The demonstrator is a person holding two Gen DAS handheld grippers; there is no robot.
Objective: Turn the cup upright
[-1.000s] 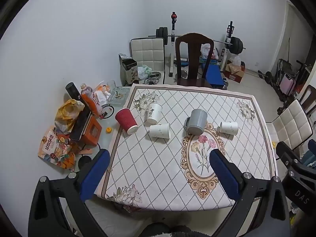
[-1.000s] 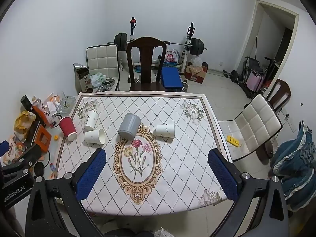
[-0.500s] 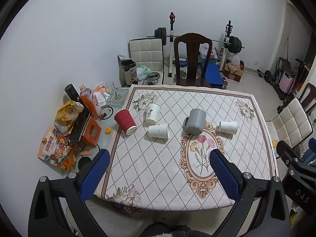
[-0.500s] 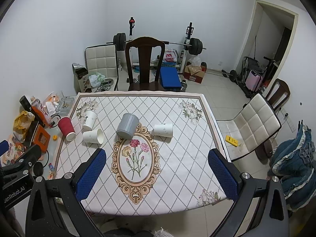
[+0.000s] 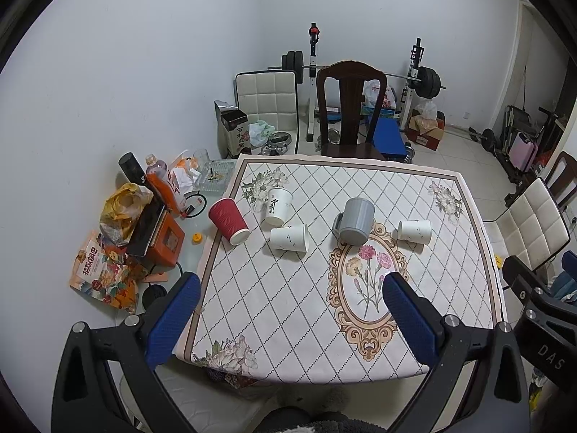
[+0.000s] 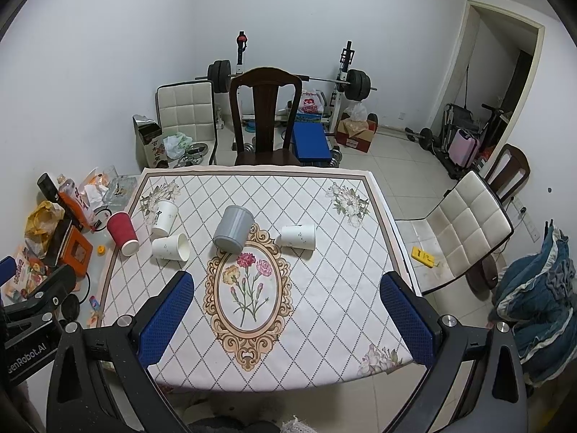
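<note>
While both grippers gape wide and empty, ribbed grey mug (image 6: 233,229) seemingly inverted, smooth paper cups toppled, quilted floral tablecloth (image 6: 324,288).

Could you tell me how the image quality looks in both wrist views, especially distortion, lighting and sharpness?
Left wrist view: strong fisheye bending with dark corners; even, soft light, and the grey ribbed plastic mug looks sharp. Right wrist view: same curvature at the table's edges; the patterned floral tablecloth shows no glare, with only faint shadows under the cups.
</note>
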